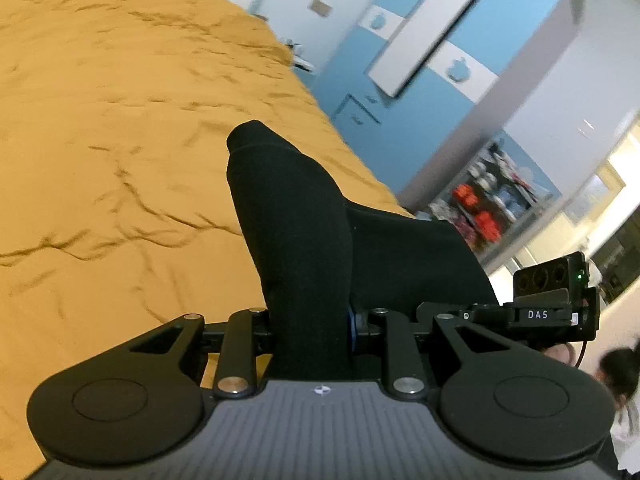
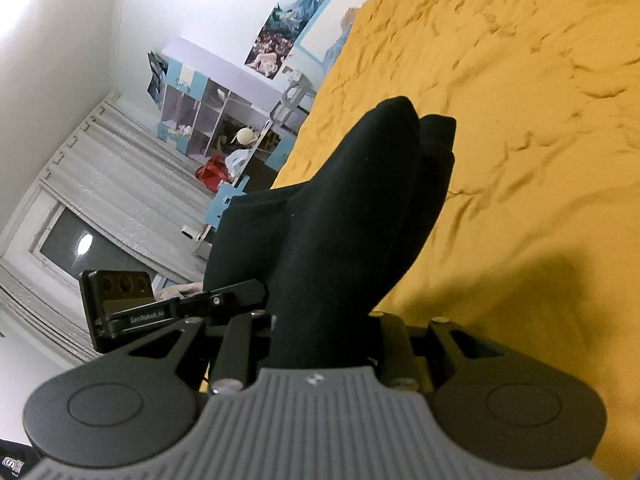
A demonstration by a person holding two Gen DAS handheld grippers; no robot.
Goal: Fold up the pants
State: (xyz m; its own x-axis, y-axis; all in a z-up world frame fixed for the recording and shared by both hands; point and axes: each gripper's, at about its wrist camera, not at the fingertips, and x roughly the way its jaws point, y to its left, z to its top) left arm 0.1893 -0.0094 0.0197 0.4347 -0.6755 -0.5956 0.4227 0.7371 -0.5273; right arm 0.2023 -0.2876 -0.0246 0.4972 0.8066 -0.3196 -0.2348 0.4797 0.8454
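The black pants (image 1: 296,216) are lifted above the mustard-yellow bedspread (image 1: 112,128). In the left wrist view my left gripper (image 1: 310,320) is shut on a bunched fold of them, and the cloth stands up and hides the fingertips. Cloth stretches right toward the right gripper's camera block (image 1: 556,300). In the right wrist view my right gripper (image 2: 320,320) is shut on another fold of the pants (image 2: 360,200), fingertips hidden too. The left gripper's camera block (image 2: 120,300) shows at the left, with cloth spanning between the two.
The bedspread (image 2: 520,140) is wrinkled and fills most of both views. A blue and white wardrobe (image 1: 440,52) stands past the bed's edge. Shelves with toys (image 2: 208,120) and a curtained window (image 2: 100,200) lie on the other side. A person (image 1: 620,380) is at the lower right.
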